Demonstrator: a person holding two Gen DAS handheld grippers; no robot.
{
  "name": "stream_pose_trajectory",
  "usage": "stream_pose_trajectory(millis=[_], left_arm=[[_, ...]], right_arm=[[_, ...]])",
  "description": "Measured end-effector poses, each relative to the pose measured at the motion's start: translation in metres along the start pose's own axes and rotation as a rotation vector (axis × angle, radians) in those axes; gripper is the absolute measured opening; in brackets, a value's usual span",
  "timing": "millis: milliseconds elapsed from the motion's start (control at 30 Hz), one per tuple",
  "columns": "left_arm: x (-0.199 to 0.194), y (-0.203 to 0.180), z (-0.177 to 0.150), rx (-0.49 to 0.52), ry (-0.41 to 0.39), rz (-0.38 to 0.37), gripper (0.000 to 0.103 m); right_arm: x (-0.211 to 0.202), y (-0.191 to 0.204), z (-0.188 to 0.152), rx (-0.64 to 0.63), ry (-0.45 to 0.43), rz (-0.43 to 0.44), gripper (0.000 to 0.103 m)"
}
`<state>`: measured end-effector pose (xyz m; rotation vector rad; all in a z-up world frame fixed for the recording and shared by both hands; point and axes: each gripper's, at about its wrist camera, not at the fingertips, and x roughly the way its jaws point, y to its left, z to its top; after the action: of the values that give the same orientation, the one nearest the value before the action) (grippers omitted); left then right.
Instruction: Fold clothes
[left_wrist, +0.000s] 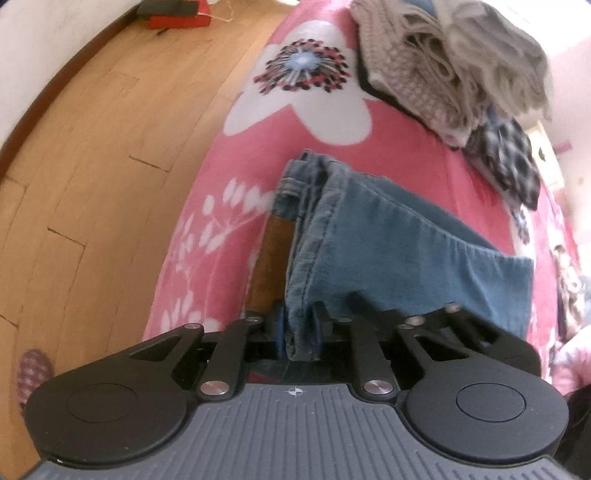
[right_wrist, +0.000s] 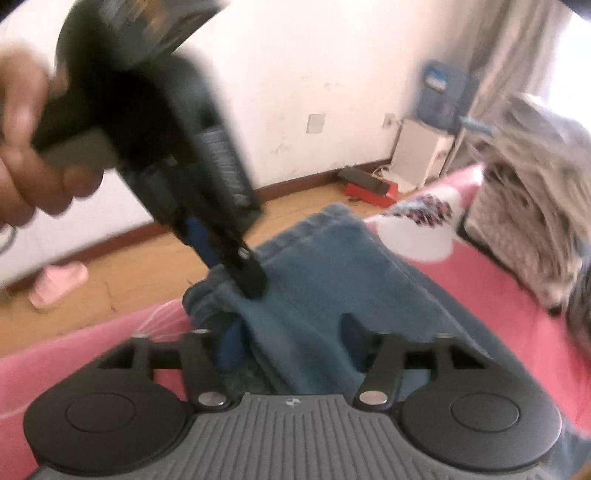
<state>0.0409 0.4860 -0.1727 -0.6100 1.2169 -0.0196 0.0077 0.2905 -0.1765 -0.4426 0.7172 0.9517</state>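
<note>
Where the left gripper (left_wrist: 299, 321) stands: nearest the left wrist camera, its jaws drawn close together, with a bunched fold of the jeans (left_wrist: 406, 236) pinched between the pads.
Right gripper (right_wrist: 291, 339): jaws spread wide, one finger on each side of the denim; the pads do not look pressed against it, so nothing is gripped.
Hand (right_wrist: 26, 147): blurred at the left edge of the right wrist view, wrapped around the handle of the left gripper, which slants down onto the cloth.
Jeans: blue, folded into layers, lying on the bed near its edge, the stacked hems pointing away towards the floor.
Bed cover (left_wrist: 424, 155): pink with big white flowers, under the jeans.
Pile of clothes (left_wrist: 443, 59): beige knits heaped farther back on the bed, apart from the jeans, a black-and-white checked garment (left_wrist: 506, 162) at its near side.
Floor (left_wrist: 110, 147): light wood, beside the bed.
Slipper (right_wrist: 59, 282): pink, on the floor near the wall.
Red box (right_wrist: 369, 194): on the floor at the foot of the white wall (right_wrist: 295, 74).
Curtain (right_wrist: 517, 55): pale, in the far corner, blurred.
</note>
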Motion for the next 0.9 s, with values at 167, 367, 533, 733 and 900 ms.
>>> stream_pose_trajectory(millis=[167, 367, 533, 733, 900], left_arm=[[-0.014, -0.008, 0.002, 0.046, -0.027, 0.075, 0.032], [-0.038, -0.037, 0.005, 0.110, -0.171, 0.172, 0.032], [-0.026, -0.065, 0.003, 0.159, -0.205, 0.157, 0.032], [0.027, -0.078, 0.001, 0.258, -0.176, 0.326, 0.029], [0.036, -0.080, 0.000, 0.280, -0.198, 0.372, 0.029]], right_arm=[[-0.058, -0.064, -0.036, 0.223, 0.014, 0.003, 0.065], [-0.141, -0.140, -0.095, 0.392, 0.005, -0.191, 0.044], [-0.163, -0.207, -0.115, 0.488, -0.043, -0.370, 0.028], [-0.123, -0.258, -0.127, 0.545, -0.103, -0.358, 0.021], [-0.099, -0.267, -0.157, 0.498, 0.051, -0.362, 0.016]])
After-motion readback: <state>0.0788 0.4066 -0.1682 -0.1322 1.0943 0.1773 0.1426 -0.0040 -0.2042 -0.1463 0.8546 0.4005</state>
